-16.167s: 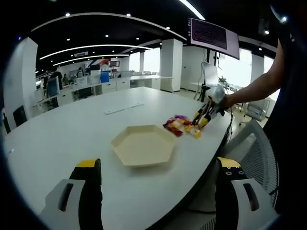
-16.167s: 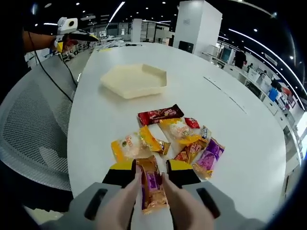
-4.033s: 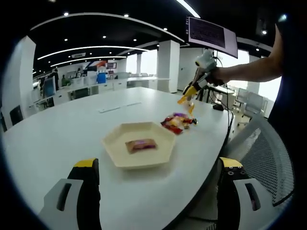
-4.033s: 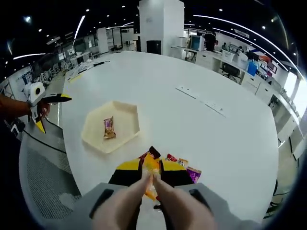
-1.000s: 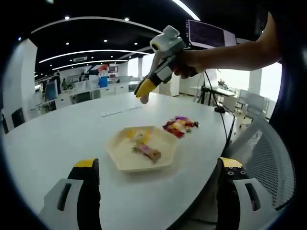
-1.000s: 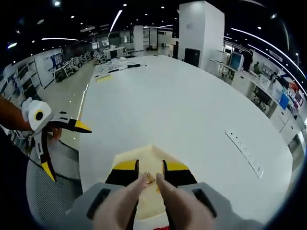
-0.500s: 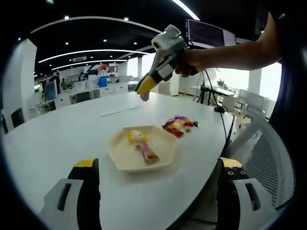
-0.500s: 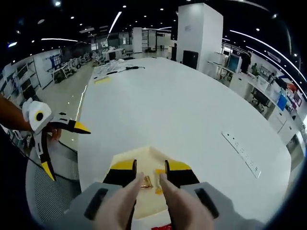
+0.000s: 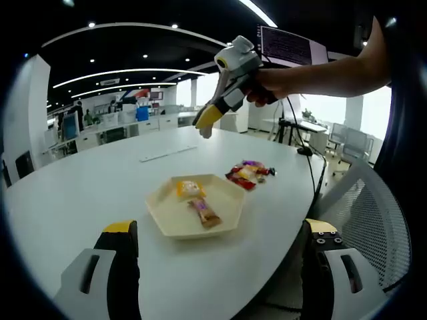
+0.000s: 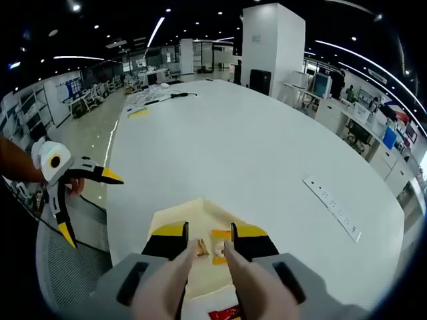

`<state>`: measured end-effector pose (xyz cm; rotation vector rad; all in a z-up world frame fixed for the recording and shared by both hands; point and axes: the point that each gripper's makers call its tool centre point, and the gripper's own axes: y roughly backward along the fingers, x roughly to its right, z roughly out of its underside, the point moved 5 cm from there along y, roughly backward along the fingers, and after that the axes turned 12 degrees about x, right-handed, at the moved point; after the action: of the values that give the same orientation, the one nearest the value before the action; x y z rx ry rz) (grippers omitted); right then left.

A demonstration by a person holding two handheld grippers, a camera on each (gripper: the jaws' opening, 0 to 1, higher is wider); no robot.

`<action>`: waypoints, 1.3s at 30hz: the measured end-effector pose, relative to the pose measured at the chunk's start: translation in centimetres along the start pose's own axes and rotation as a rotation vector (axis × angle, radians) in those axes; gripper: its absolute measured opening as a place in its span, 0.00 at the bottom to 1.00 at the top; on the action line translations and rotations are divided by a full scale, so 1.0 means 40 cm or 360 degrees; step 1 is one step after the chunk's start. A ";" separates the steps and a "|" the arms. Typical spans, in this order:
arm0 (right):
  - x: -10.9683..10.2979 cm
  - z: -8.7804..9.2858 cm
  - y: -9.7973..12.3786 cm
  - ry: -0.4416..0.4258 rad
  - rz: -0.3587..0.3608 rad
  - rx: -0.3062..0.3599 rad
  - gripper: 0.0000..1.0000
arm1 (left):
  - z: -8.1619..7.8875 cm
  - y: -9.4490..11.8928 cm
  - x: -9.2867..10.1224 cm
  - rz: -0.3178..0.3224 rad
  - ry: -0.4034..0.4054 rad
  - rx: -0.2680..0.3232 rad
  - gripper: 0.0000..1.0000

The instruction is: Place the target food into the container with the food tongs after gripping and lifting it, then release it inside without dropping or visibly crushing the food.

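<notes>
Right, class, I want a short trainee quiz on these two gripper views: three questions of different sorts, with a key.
1. True or false: the hexagonal tray holds two wrapped snacks, the yellow snack and the brown snack bar.
2. Multiple choice: the pile of loose snacks lies A) inside the tray, B) on the white table beside the tray, C) on the mesh chair.
3. Fill in: the right gripper is raised above the table and its jaws grip ____.

Key: 1 true; 2 B; 3 nothing.
</notes>
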<state>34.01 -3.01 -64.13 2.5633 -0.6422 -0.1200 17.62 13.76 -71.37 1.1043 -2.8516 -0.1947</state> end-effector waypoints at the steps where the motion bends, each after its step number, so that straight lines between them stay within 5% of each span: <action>1: 0.002 0.003 0.003 0.0001 0.0004 -0.0004 0.25 | 0.000 0.000 0.000 0.0000 0.0000 -0.0001 0.99; 39: 0.076 0.118 0.190 -0.0017 0.0152 -0.0024 0.25 | 0.007 -0.001 0.002 0.0011 0.0004 -0.0022 0.99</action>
<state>32.57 -12.36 -64.51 2.5137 -0.7635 -0.1058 17.54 13.70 -71.65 1.0914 -2.8474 -0.2121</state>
